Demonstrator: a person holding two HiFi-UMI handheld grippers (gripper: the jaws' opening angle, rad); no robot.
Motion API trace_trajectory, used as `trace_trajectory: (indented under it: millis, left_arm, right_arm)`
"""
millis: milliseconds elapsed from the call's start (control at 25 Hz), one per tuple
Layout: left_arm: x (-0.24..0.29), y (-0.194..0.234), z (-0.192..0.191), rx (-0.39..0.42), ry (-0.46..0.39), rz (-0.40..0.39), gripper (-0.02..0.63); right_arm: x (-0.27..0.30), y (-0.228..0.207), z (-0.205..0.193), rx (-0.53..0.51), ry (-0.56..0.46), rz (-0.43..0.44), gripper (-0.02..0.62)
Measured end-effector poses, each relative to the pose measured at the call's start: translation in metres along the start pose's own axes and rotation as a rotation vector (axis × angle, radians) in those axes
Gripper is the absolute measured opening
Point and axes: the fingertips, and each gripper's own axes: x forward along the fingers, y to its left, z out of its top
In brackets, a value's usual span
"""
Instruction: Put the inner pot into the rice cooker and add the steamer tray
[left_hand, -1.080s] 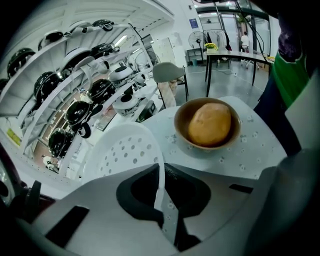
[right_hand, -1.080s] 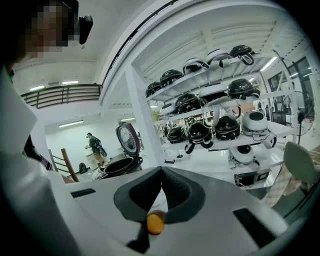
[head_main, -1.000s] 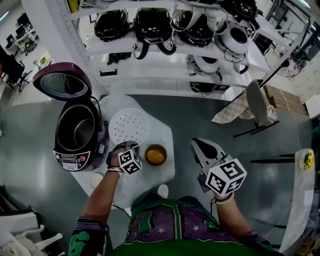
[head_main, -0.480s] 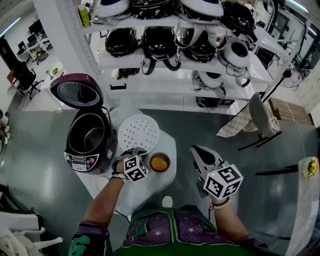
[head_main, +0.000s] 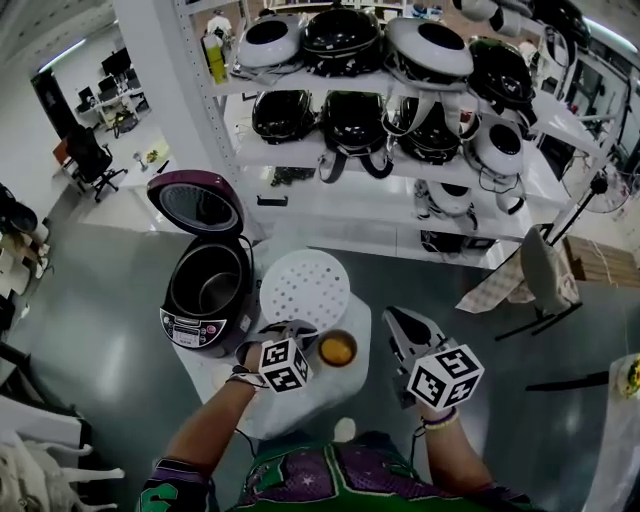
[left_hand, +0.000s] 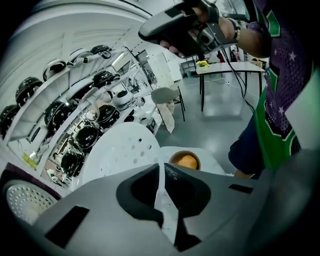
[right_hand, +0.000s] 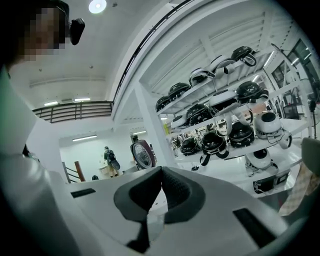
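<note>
The purple rice cooker (head_main: 205, 298) stands on the left of the small white table (head_main: 300, 408), lid (head_main: 195, 203) up, with the metal inner pot (head_main: 212, 288) seated inside. The white perforated steamer tray (head_main: 305, 290) hangs to the right of the cooker. My left gripper (head_main: 290, 326) is shut on its near rim. In the left gripper view the tray (left_hand: 120, 155) spreads ahead of the left gripper (left_hand: 162, 167), a white edge pinched between the pads. My right gripper (head_main: 396, 316) is further right, shut and holding nothing. In its own view the right gripper (right_hand: 161, 172) points level toward the shelves.
A brown bowl (head_main: 337, 349) with something orange inside sits on the table just right of the left gripper. White shelves (head_main: 400, 150) with several black and white cookers fill the back. A chair draped with cloth (head_main: 540, 268) stands at the right, an office chair (head_main: 92, 152) far left.
The left gripper has risen with the steamer tray, lifting it off the table beside the cooker. The right gripper has come up a little. My head view has tipped up toward the shelves.
</note>
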Motion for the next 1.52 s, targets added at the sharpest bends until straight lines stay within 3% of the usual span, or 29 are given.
trace_trajectory:
  millis: [400, 920, 1280, 1520]
  left_arm:
    - [-0.077, 0.014, 0.011, -0.036, -0.048, 0.049, 0.04]
    - [-0.153, 0.076, -0.085, -0.091, 0.038, 0.138, 0.04]
    - [-0.168, 0.098, -0.159, -0.133, 0.093, 0.124, 0.04]
    - [-0.156, 0.107, -0.206, -0.109, 0.126, 0.087, 0.04]
  right_arm:
    - [0.037, 0.011, 0.001, 0.043, 0.004, 0.034, 0.006]
    - [0.087, 0.089, 0.018, -0.012, -0.004, 0.084, 0.006]
    - [0.103, 0.13, 0.005, -0.037, 0.016, 0.063, 0.006]
    - [0.11, 0.148, -0.007, -0.032, 0.013, 0.002, 0.006]
